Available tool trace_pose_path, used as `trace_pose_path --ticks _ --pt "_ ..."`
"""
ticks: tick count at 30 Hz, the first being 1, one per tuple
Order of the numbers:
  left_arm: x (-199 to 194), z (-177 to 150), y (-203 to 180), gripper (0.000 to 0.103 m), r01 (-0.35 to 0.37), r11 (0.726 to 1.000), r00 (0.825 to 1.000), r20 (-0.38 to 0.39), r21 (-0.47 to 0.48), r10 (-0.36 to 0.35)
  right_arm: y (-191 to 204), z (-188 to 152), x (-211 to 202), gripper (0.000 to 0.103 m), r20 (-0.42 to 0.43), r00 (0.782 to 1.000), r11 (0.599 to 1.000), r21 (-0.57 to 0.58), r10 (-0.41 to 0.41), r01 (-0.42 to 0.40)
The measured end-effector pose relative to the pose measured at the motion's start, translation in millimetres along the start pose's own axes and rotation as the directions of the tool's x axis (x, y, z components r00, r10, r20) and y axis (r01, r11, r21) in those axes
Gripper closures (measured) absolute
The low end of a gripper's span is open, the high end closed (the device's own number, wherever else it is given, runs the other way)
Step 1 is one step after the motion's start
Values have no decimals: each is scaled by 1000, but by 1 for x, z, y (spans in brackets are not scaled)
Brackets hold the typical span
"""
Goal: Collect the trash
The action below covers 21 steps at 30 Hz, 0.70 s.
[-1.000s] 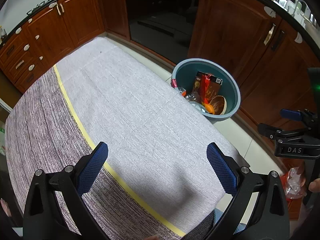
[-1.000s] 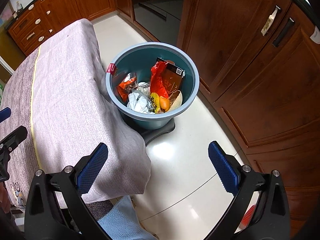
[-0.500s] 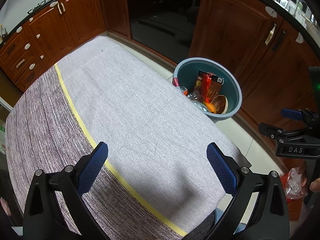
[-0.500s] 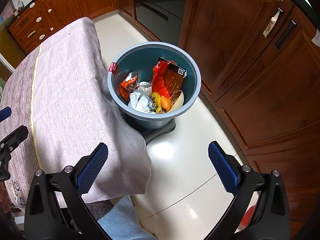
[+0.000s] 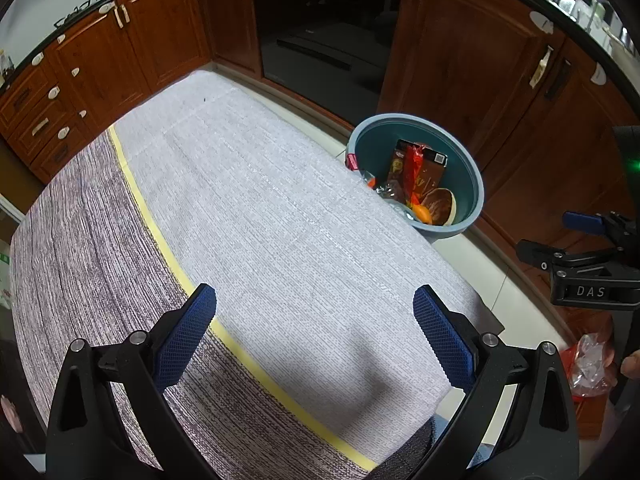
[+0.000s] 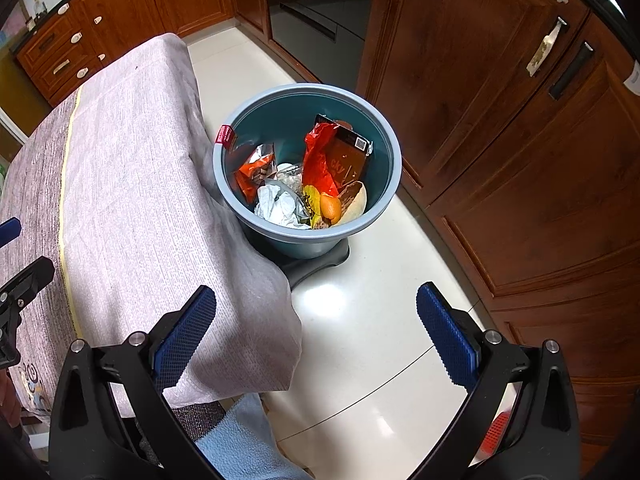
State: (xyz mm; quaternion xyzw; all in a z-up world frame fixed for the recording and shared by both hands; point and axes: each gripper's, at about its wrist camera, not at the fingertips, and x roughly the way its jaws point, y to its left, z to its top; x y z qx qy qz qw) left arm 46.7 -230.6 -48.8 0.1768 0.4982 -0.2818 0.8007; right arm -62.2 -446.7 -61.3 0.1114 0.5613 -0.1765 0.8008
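A: Trash bin (image 6: 380, 136) location?
B: On the floor, touching the table's (image 5: 280, 220) right edge; it holds wrappers (image 6: 320, 160), crumpled paper (image 6: 276, 204), an orange piece (image 6: 331, 206)
A: Grippers?
B: Left gripper (image 5: 314, 328) hovers over the tablecloth, jaws wide, empty. Right gripper (image 6: 316, 330) beyond the table's corner, wide, empty

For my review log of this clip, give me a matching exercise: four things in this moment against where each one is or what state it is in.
Things:
1. trash bin
2. crumpled white paper
3. tablecloth
4. left gripper

Places or states:
A. spread over the table
B. on the floor beside the table
C. open and empty
D. inside the bin among the wrappers

Pairs: 1-B, 2-D, 3-A, 4-C
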Motion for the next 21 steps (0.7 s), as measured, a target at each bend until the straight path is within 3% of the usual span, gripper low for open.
trace_pose_path --ticks 21 --pt "3 2 1 4 -9 1000 1000 -24 -2 9 1 7 2 7 -8 1000 1000 -6 -12 12"
